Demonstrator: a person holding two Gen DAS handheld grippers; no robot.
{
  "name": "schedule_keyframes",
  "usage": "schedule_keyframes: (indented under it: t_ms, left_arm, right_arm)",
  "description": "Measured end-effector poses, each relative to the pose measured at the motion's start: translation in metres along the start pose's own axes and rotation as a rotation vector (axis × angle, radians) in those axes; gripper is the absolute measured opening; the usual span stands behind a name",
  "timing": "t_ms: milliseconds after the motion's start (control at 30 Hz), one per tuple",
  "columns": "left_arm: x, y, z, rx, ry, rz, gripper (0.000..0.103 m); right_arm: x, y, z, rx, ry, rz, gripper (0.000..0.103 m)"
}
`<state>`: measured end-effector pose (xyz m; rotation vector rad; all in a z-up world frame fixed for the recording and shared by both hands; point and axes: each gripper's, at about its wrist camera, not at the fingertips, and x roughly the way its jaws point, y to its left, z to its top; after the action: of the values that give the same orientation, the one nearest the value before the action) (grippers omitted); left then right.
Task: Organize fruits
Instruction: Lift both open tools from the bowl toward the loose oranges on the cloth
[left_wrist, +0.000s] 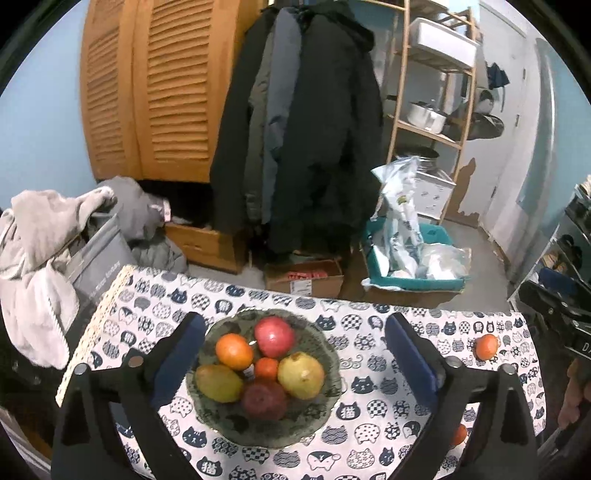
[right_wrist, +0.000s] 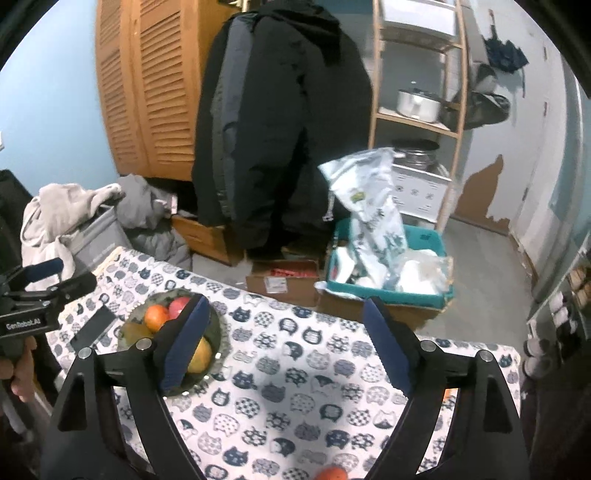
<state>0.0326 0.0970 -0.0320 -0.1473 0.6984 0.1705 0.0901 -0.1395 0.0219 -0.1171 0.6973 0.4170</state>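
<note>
Left wrist view: looks forward and down past its own two fingers over the cat-print tablecloth (left_wrist: 354, 373), glass fruit bowl (left_wrist: 328, 373) near, low centre of frame. Right wrist view: same tilt, set further right, so the bowl (right_wrist: 218, 332) falls at left of centre. Both share the table, hanging coats (left_wrist: 314, 122) and wooden shelf (left_wrist: 461, 110); each shows the other gripper at a frame edge.

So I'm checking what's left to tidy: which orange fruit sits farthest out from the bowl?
The orange near the cloth's far right edge; two other orange fruits lie inside the bowl.
</note>
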Motion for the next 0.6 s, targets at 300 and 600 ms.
schedule_keyframes:
  t_ms: [300, 600]
  left_arm:
    - [0.000, -0.047, 0.006, 0.073, -0.010, -0.033, 0.102]
    - [0.015, -0.095, 0.005, 0.141, 0.015, -0.077, 0.102]
  right_arm:
    - [-0.021, -0.056, -0.016, 0.034, -0.004, -0.126, 0.089]
    - [-0.025, -0.108, -0.034, 0.099, 0.037, -0.201, 0.089]
